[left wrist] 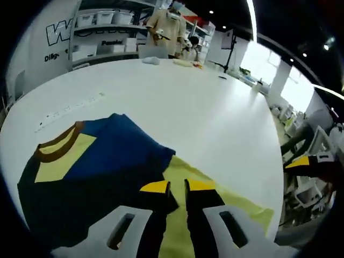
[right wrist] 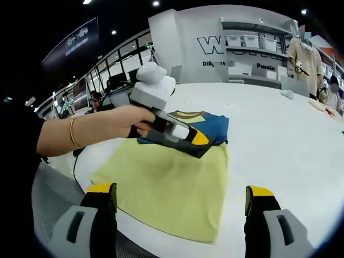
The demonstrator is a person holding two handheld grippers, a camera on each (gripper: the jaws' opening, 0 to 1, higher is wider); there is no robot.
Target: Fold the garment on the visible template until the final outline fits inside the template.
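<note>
on a wide white table point(right wrist: 279, 140), a navy t-shirt point(left wrist: 107, 161) with a yellow panel and brown collar lies partly over a pale yellow template sheet point(right wrist: 166, 188). in the left gripper view we see our left gripper point(left wrist: 177, 187), its yellow-tipped jaws drawn almost together with only a slim gap over the shirt's edge where navy meets yellow; we cannot tell whether any cloth is pinched, since the jaws hide the contact. the shirt's near edge is cut off at the bottom of that view. in the right gripper view our right gripper point(right wrist: 180, 196) hangs above the sheet's near edge, jaws spread wide, holding nothing. there the left gripper, held in a hand point(right wrist: 129, 121) with a gold bangle point(right wrist: 73, 133), covers part of the shirt. at the far side a person point(left wrist: 166, 29) stands by grey shelving point(left wrist: 105, 27), details too small to make out
</note>
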